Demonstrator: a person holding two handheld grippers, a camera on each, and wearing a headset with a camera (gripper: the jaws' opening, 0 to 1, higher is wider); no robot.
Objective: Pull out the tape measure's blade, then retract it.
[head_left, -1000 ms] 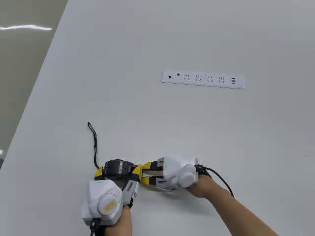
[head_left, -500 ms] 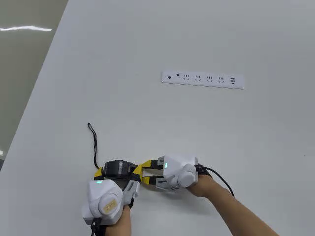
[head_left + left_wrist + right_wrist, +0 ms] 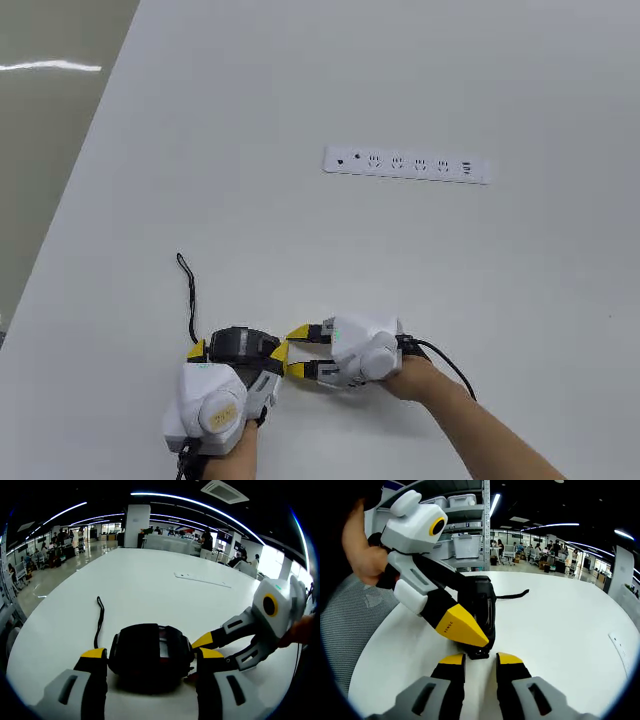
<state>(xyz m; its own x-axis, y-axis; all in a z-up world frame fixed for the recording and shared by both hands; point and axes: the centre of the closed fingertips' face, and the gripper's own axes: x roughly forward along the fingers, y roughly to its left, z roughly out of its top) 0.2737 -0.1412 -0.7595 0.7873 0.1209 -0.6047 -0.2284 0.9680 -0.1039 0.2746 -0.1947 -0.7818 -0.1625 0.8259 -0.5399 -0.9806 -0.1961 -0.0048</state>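
The black tape measure [image 3: 238,343] lies near the front edge of the white table [image 3: 330,240], towards its left side; the left gripper [image 3: 152,655] has it clamped, its yellow-tipped jaws pressed against the two opposite sides of the case; in the left gripper view the case sits squarely between those jaws, resting on the table; a thin black wrist strap [image 3: 189,295] trails from the case away from the person, lying loose on the table; the right gripper [image 3: 297,351] comes in from the right with its jaws parted; in the right gripper view they stand either side of the small black end tab [image 3: 479,654] at the foot of the case, just beside it and with a sliver of gap on each side, not closed on it; no length of blade shows outside the case; a white power strip [image 3: 405,164] lies well apart, farther back on the table and to the right
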